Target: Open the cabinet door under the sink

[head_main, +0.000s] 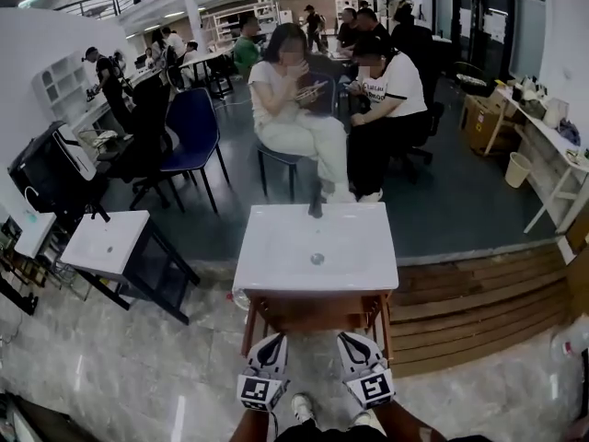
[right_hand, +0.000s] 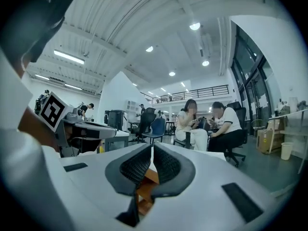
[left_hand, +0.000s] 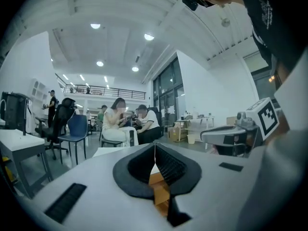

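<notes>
A white sink top (head_main: 317, 247) sits on a wooden cabinet (head_main: 313, 309) straight ahead of me in the head view; the cabinet's front is hidden from this steep angle. Both grippers hang side by side just in front of it, held level and clear of it. My left gripper (head_main: 274, 339) is shut and empty; in the left gripper view its ribbed pads (left_hand: 166, 165) meet, with the brown cabinet wood (left_hand: 159, 189) showing below them. My right gripper (head_main: 350, 338) is shut as well, with nothing between its pads (right_hand: 163, 163).
A second white sink (head_main: 106, 242) on a black stand is at the left. Two seated people (head_main: 294, 109) and a blue chair (head_main: 191, 127) are behind the cabinet. A wooden plank platform (head_main: 479, 302) lies to the right, with a white shelf unit (head_main: 552, 168) beyond it.
</notes>
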Motion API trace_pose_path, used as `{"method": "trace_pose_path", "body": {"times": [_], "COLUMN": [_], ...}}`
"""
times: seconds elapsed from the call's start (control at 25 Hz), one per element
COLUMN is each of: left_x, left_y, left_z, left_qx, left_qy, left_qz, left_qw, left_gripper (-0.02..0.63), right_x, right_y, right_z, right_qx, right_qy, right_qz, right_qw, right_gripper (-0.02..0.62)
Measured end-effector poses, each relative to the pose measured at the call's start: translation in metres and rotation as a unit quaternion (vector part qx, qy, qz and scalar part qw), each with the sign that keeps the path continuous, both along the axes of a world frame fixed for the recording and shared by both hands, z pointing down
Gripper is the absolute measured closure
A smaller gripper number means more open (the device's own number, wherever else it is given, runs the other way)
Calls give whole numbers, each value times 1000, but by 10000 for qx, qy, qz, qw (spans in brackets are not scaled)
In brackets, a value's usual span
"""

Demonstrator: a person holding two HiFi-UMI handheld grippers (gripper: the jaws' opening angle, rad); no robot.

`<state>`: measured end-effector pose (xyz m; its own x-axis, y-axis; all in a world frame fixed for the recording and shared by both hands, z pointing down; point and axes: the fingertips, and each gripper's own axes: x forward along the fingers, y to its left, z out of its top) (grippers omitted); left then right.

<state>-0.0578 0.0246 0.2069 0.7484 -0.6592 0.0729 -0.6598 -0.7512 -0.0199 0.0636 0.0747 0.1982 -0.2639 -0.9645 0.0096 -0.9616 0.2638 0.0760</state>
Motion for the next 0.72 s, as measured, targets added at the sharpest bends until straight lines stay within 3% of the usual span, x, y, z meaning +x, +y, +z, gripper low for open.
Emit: {"method": "trace_pose_path", "body": {"times": [0.72], "left_x": [67], "left_y": [41], "left_z": [-56], "left_qx": [487], "left_qy": [-75], "left_qz": [770], "left_qw": [9958], "left_gripper": [583], "right_x": [47], "right_y": [44], "right_z": [-51], "right_qx": [337], "right_qy": [390], "right_qz": [608], "right_qw": [9968], "right_gripper": [571]}}
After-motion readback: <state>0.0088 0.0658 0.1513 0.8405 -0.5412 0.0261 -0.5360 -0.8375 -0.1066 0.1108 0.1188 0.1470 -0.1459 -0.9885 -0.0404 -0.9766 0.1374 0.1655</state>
